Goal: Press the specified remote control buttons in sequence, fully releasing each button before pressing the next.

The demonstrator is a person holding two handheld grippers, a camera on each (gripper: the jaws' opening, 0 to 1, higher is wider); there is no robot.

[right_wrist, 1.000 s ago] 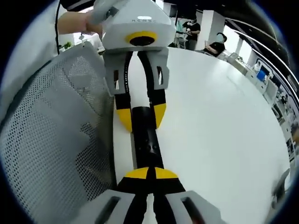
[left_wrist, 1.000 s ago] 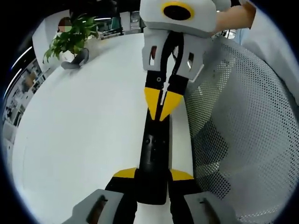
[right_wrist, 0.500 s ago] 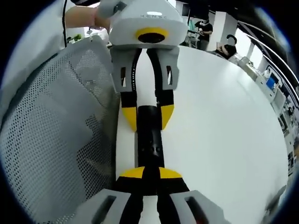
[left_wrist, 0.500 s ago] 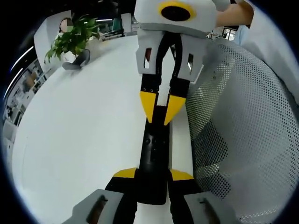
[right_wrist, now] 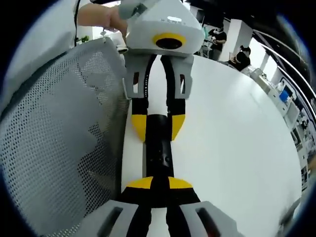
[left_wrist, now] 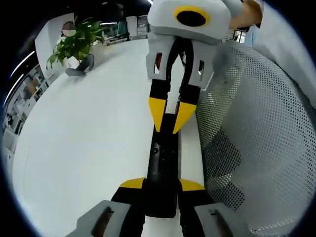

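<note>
A black remote control [left_wrist: 163, 163] lies lengthwise between the two grippers over the white table [left_wrist: 89, 128]. My left gripper [left_wrist: 162, 185] is shut on its near end, one yellow-tipped jaw on each long side. In the right gripper view the left gripper [right_wrist: 158, 126] comes down from the top, clamping the remote control [right_wrist: 159, 148]. My right gripper [right_wrist: 159, 183] is over the remote's other end, its yellow tips a small gap apart with nothing held. In the left gripper view the right gripper [left_wrist: 168, 126] points down at the remote's button face; whether it touches is unclear.
A grey mesh chair back [left_wrist: 256, 138] stands right beside the remote, also seen as the chair back [right_wrist: 54, 148]. A potted plant [left_wrist: 74, 42] sits at the table's far edge. Seated people [right_wrist: 237, 52] are beyond the table [right_wrist: 232, 128]. A person's hand [right_wrist: 106, 17] holds the left gripper.
The right gripper's yellow tips, touching each other on the remote a second ago, have parted slightly. The left gripper keeps its hold and the remote has not moved.
</note>
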